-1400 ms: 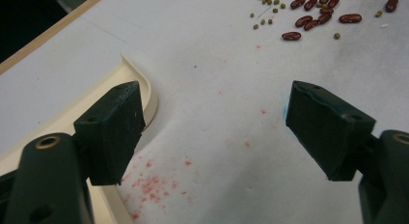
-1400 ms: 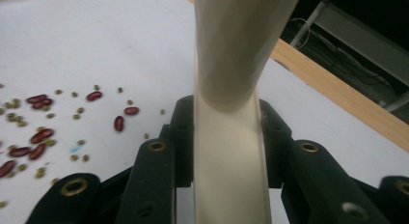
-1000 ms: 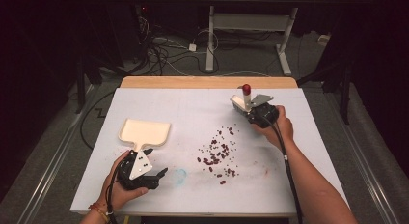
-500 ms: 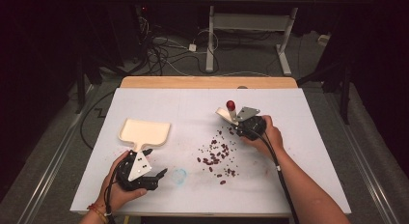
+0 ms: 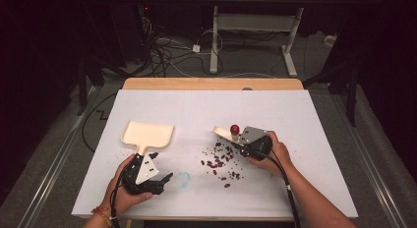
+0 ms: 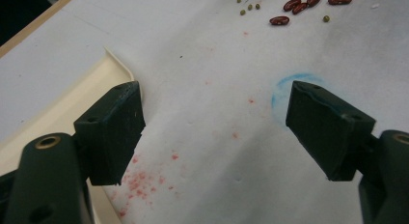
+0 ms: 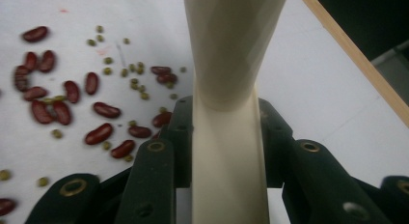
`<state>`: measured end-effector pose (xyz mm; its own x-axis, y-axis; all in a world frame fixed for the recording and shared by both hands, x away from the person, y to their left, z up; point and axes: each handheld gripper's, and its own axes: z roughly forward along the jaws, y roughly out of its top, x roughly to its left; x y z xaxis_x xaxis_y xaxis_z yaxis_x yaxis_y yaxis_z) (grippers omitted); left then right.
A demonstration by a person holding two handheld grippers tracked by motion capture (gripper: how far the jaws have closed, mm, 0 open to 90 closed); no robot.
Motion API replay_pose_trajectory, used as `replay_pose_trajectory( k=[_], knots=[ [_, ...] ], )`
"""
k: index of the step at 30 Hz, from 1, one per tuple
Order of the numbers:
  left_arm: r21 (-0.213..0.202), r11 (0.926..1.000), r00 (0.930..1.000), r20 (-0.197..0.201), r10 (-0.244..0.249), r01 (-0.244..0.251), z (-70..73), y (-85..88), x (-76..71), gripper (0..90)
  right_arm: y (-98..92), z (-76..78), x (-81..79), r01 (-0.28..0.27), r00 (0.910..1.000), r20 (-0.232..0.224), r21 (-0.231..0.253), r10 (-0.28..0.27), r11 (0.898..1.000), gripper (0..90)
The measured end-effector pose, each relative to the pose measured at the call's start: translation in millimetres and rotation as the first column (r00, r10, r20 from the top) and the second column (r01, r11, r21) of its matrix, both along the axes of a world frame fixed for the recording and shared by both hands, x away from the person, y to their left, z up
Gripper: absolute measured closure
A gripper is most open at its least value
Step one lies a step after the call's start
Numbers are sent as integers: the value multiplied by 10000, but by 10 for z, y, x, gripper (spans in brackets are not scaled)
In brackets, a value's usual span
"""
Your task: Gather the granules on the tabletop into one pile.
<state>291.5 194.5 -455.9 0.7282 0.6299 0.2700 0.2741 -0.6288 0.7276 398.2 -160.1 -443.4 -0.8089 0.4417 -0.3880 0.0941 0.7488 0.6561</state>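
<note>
Your right gripper has its jaws clamped on a cream brush handle, held just beside the scattered kidney beans and small green beans. Your left gripper rests with jaws wide apart, beside the cream dustpan on the white table.

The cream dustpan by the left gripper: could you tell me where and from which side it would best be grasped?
Probably by its narrow handle, which points toward the person from the dustpan lying flat on the table. The open left gripper sits just behind that handle, so coming in low from the person's side, jaws either side of the handle, looks best. The wide tray seems too broad.
</note>
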Motion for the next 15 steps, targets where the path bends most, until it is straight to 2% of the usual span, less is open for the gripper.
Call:
replay_pose_trajectory(
  k=[1,5,7,10,15],
  knots=[
    [2,10000,10000,-12,4,-4,-1,-2,0,205,0,0,0,0,10000,0,0,0,10000,667],
    [41,10000,10000,-22,33,-33,-2,-6,-8,205,30,61,-113,-606,9980,-185,-56,605,9981,668],
    [31,10000,10000,-31,53,-53,-2,-4,-10,205,44,75,-159,-827,9964,-206,-310,820,9961,668],
    [-55,9999,10000,-49,84,-84,1,7,-6,205,53,90,-193,-914,9956,-221,-312,907,9953,669],
    [-205,9997,9999,-77,135,-137,3,20,0,205,-9,222,-169,-814,9966,-89,131,815,9966,672]
  ],
)
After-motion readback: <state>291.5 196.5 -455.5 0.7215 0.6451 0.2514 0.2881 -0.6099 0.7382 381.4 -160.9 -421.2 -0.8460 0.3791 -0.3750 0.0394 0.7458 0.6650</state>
